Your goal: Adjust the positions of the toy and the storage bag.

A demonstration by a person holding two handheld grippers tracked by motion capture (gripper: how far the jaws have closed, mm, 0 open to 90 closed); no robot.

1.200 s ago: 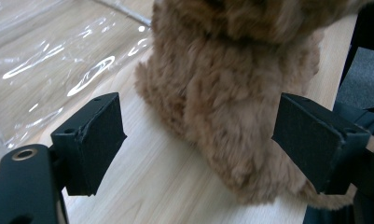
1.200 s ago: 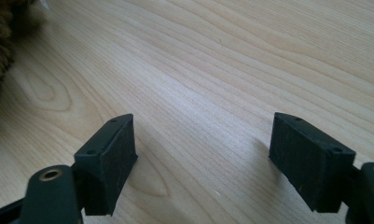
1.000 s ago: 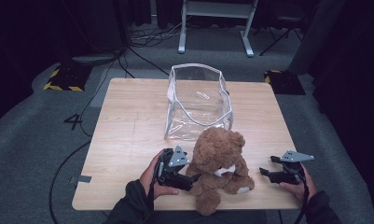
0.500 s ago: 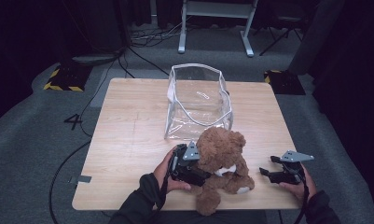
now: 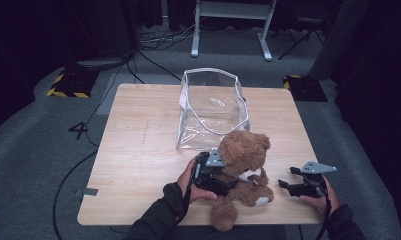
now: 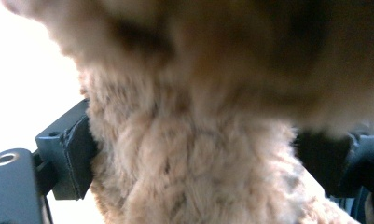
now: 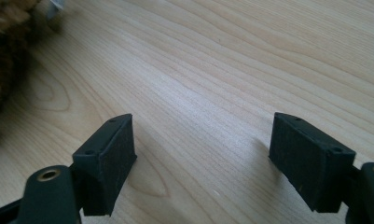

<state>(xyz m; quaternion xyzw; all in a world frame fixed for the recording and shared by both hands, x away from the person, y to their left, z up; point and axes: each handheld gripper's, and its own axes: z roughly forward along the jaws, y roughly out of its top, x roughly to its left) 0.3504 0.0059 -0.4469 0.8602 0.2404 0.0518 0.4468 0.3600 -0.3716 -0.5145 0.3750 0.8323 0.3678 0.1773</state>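
Since one second ago the left gripper (image 5: 223, 172) has moved from the surface beside the teddy bear (image 5: 244, 172) in against its body, and since half a second ago it has stayed pressed there. The bear itself has not changed place. The right gripper (image 5: 294, 181) has stayed where it was, at the near right part of the wooden surface (image 5: 138, 150).

There is one container: a clear plastic bag (image 5: 211, 107) with a white edge, standing open at the middle of the surface, just behind the bear's head. Inside I see no object (only a small white mark on its wall, which I cannot identify).

In the left gripper view the brown fur (image 6: 189, 154) fills the gap between the two black fingers (image 6: 75, 158), which stand on both sides of it with the pads against the fur, so this gripper has closed on a thick part of the bear. Which part it is, I cannot tell.

In the right gripper view the two fingers (image 7: 107, 158) are wide apart over bare wood and hold nothing; a bit of the bear's fur is at the left border.

Counted: one bear, one bag, two grippers, two hands. The bear lies on the near part of the surface between the two grippers, its head toward the bag.
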